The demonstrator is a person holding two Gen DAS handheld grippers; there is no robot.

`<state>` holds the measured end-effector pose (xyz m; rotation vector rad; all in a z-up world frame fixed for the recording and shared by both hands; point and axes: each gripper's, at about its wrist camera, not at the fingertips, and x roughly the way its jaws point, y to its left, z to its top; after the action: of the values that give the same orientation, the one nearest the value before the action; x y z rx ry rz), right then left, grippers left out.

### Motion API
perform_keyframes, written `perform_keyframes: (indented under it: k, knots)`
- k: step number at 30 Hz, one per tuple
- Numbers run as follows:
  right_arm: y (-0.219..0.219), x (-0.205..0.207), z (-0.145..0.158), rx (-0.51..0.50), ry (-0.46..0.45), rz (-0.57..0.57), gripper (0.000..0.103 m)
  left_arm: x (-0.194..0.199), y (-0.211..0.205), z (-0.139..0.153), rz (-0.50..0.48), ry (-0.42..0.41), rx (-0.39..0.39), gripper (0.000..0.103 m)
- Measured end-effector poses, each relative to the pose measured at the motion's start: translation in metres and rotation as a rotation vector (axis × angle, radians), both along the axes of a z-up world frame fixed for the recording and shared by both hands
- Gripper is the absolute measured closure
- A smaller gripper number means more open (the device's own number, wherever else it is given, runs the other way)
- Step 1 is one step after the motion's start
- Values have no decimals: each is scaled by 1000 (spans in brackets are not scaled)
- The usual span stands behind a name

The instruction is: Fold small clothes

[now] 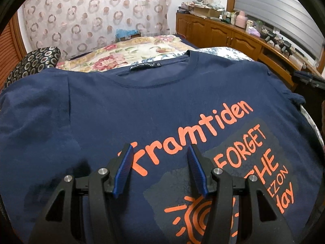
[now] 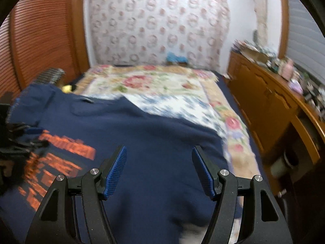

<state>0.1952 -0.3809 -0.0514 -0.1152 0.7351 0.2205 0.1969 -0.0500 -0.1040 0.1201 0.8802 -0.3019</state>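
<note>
A navy T-shirt (image 1: 126, 105) with orange print lies front side up on the bed, collar (image 1: 162, 69) away from me. My left gripper (image 1: 160, 152) is open and empty, hovering above the chest print. In the right wrist view, which is blurred, the same shirt (image 2: 158, 142) fills the lower middle. My right gripper (image 2: 159, 154) is open and empty above the shirt's plain right side, near its edge. The left gripper (image 2: 18, 142) shows as a dark blur at the left edge there.
A floral bedspread (image 2: 154, 83) covers the bed beyond the shirt. A wooden cabinet (image 2: 270, 105) with clutter on top runs along the right. A patterned cushion (image 1: 30, 65) lies at the shirt's far left. A slatted wooden door (image 2: 42, 32) stands at left.
</note>
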Motion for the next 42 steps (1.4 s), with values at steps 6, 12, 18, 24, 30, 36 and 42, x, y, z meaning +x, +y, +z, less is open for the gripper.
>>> perform_keyframes:
  k: [6, 12, 18, 24, 30, 36, 42]
  knots:
    - [-60, 3, -23, -15, 87, -93, 35, 0, 0, 0, 0, 1, -10, 46]
    - [-86, -3, -35, 21, 141, -125, 36, 3, -3, -1, -20, 8, -10, 37]
    - [-91, -9, -39, 54, 173, -107, 40, 4, -6, 0, -27, 10, -9, 33]
    - [-83, -9, -39, 64, 189, -65, 60, 4, -7, 0, -20, 8, -1, 31]
    - [-63, -17, -35, -75, 139, -52, 84, 5, -7, 0, -17, 10, -2, 30]
    - [-59, -18, -32, -116, 93, -46, 95, 5, -6, 0, -17, 10, -3, 29]
    - [-55, -17, -1, -62, -17, -20, 95, 6, -2, 1, 16, -3, 4, 29]
